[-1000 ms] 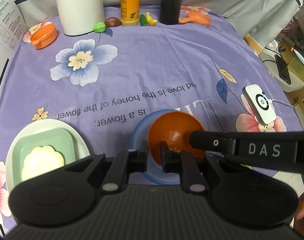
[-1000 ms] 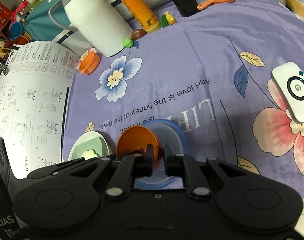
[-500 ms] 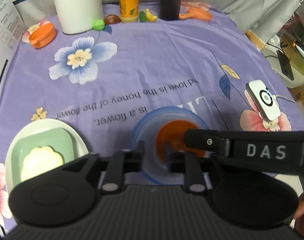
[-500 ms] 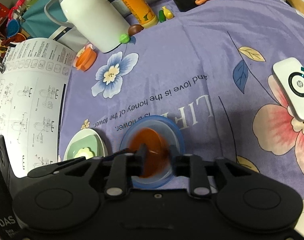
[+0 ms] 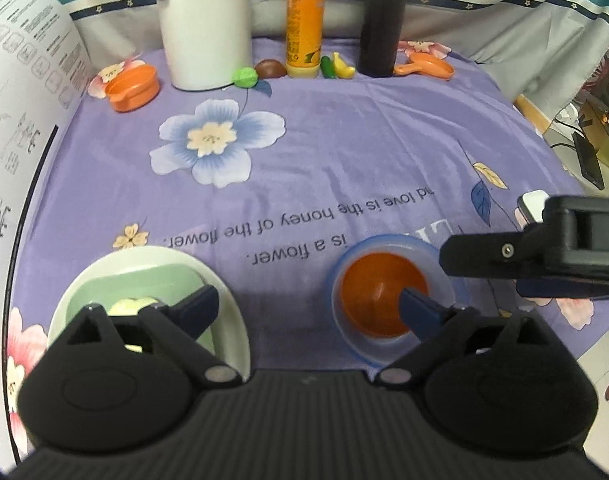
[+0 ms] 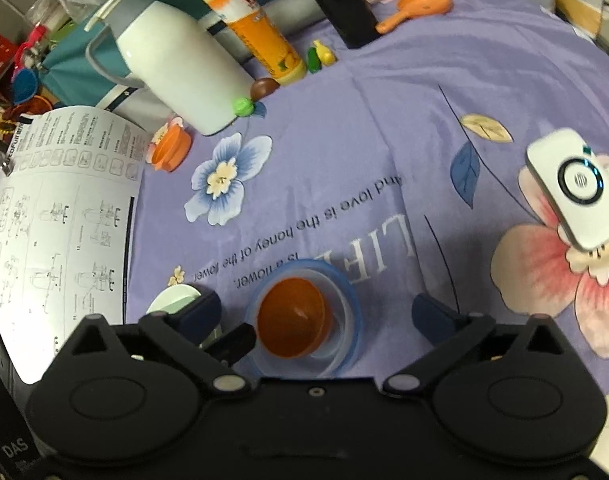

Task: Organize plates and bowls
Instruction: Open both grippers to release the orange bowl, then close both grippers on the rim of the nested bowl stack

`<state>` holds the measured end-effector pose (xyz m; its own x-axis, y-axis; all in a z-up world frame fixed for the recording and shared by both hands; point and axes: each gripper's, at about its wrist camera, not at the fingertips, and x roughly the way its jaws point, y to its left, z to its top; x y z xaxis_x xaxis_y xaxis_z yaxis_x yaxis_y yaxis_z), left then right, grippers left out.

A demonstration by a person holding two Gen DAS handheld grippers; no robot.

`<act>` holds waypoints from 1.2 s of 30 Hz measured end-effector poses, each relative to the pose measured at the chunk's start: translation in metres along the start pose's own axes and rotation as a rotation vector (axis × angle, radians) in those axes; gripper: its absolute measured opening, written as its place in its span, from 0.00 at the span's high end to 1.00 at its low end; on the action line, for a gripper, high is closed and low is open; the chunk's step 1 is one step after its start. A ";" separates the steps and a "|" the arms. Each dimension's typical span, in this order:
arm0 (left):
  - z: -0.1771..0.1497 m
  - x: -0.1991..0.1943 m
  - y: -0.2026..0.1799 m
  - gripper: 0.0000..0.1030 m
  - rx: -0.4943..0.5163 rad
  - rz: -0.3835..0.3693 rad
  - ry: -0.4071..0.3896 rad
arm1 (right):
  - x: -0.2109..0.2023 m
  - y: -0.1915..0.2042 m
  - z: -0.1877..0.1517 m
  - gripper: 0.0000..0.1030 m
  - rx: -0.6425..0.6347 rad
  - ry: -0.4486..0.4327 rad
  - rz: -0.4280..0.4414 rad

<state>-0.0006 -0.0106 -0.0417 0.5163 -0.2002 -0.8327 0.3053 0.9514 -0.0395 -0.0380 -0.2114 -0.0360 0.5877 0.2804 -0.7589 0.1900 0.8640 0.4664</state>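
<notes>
An orange bowl [image 5: 378,300] [image 6: 292,320] sits nested inside a translucent blue bowl [image 5: 388,240] [image 6: 346,280] on the purple flowered cloth. My left gripper [image 5: 308,298] is opening wide. Its right fingertip [image 5: 410,298] hangs over the orange bowl and its pads press on nothing. My right gripper [image 6: 314,306] is also opening, with the two bowls lying free between its fingers. To the left, a white plate [image 5: 164,256] [image 6: 172,294] holds a green square plate [image 5: 144,284] with a pale flower-shaped dish [image 5: 130,304] on it.
At the back stand a white jug [image 5: 204,24], an orange bottle [image 5: 304,20] and a dark cylinder [image 5: 380,20], with small toy foods and orange toy pans [image 5: 132,88] beside them. A printed sheet [image 6: 56,220] lies left. A white device [image 6: 576,188] lies right, near the table edge.
Both grippers were shut on the orange bowl's rim, holding it tilted above the blue bowl. They have opened wide, and the orange bowl has dropped into the blue bowl.
</notes>
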 end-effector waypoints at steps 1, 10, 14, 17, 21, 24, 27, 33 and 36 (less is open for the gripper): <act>-0.001 0.000 0.001 0.04 -0.002 -0.001 0.000 | 0.001 -0.001 -0.002 0.00 0.006 0.005 -0.002; -0.006 -0.002 0.002 0.02 -0.016 -0.023 -0.013 | 0.000 -0.005 -0.014 0.00 0.020 0.017 -0.035; -0.008 0.000 0.006 0.02 -0.026 -0.036 -0.012 | 0.000 -0.005 -0.016 0.00 0.028 0.032 -0.044; -0.010 0.001 0.011 0.02 -0.045 -0.048 -0.009 | 0.001 -0.003 -0.017 0.00 0.024 0.034 -0.064; -0.013 0.003 0.018 0.02 -0.067 -0.062 -0.008 | 0.003 -0.002 -0.017 0.00 0.036 0.033 -0.085; -0.014 0.006 0.021 0.02 -0.078 -0.070 -0.007 | 0.004 -0.002 -0.017 0.00 0.043 0.027 -0.106; -0.015 0.009 0.022 0.02 -0.083 -0.083 -0.001 | 0.006 -0.002 -0.016 0.00 0.047 0.023 -0.128; -0.015 0.016 0.018 0.02 -0.065 -0.098 0.005 | 0.012 0.002 -0.013 0.00 0.036 0.025 -0.143; -0.015 0.020 0.013 0.03 -0.054 -0.103 0.011 | 0.017 0.003 -0.012 0.00 0.034 0.035 -0.145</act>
<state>0.0017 0.0015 -0.0674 0.4758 -0.2951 -0.8286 0.3128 0.9372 -0.1542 -0.0364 -0.1991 -0.0530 0.5243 0.1690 -0.8346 0.2977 0.8819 0.3656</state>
